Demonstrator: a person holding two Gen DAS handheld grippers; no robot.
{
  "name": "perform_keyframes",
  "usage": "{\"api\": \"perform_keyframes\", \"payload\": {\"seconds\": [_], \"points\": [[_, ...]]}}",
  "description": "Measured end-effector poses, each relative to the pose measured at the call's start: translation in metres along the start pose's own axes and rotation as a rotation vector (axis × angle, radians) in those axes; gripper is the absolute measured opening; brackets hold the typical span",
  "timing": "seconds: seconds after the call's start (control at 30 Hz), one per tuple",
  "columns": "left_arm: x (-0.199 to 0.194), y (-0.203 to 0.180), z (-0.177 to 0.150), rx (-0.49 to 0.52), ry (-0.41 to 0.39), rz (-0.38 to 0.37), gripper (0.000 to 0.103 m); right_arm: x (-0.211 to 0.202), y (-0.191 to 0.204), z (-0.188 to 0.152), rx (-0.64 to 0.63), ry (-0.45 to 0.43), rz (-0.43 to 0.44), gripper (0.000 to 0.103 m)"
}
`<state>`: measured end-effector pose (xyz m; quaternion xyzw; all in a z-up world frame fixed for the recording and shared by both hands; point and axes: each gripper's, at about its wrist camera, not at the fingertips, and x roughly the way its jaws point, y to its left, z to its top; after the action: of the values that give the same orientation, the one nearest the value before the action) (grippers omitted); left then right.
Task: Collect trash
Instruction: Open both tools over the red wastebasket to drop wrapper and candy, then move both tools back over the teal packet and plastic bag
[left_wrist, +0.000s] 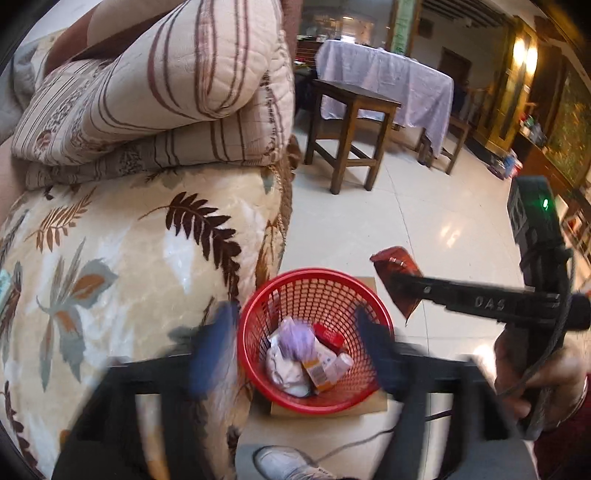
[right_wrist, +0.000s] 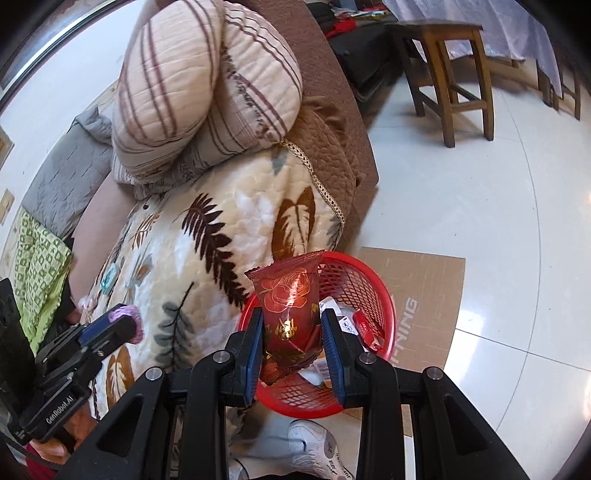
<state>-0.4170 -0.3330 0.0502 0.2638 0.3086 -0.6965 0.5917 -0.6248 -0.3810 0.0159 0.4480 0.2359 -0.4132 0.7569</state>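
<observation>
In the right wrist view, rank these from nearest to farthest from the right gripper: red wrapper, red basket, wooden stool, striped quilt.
1. Red wrapper: held between the right gripper jaws.
2. Red basket: just below and beyond, on the floor.
3. Striped quilt: folded on the sofa, up and left.
4. Wooden stool: top right; it looks farther than the quilt, though not by much.

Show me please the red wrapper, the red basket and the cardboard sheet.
red wrapper (right_wrist: 291, 306), right wrist view, its glossy middle.
red basket (left_wrist: 295, 291), left wrist view, inner mesh wall.
cardboard sheet (right_wrist: 428, 291), right wrist view, bare printed part.

Both wrist views look down, close, sharing the red basket (left_wrist: 258, 332) (right_wrist: 373, 291) beside the sofa (left_wrist: 129, 258) (right_wrist: 177, 258)
</observation>
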Motion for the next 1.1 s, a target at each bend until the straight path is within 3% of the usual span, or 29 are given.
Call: {"api": "perform_keyframes", "payload": {"seconds": [0.07,0.13,0.33,0.5,0.7,0.93,1.03,1.1], "points": [[0.0,0.004,0.004,-0.024,-0.014,-0.01,0.08,0.008,-0.004,0.002,0.017,0.001,-0.002,0.037],[-0.006,0.007,0.005,-0.037,-0.018,-0.007,0.08,0.017,-0.011,0.005,0.046,0.002,-0.018,0.061],[-0.041,0.035,-0.008,-0.074,-0.062,0.05,0.08,0.021,-0.014,0.003,0.07,-0.004,-0.016,0.061],[-0.079,0.079,-0.041,-0.156,-0.042,0.135,0.08,0.019,-0.001,-0.006,0.043,0.023,0.001,0.061],[-0.136,0.151,-0.081,-0.276,-0.046,0.338,0.08,0.025,0.05,-0.019,-0.075,0.07,0.053,0.061],[-0.189,0.267,-0.124,-0.601,-0.109,0.539,0.08,0.036,0.144,-0.028,-0.248,0.122,0.126,0.061],[-0.199,0.312,-0.144,-0.696,-0.159,0.665,0.08,0.044,0.184,-0.029,-0.309,0.149,0.151,0.062],[-0.2,0.34,-0.159,-0.754,-0.136,0.81,0.08,0.051,0.217,-0.028,-0.355,0.168,0.174,0.062]]}}
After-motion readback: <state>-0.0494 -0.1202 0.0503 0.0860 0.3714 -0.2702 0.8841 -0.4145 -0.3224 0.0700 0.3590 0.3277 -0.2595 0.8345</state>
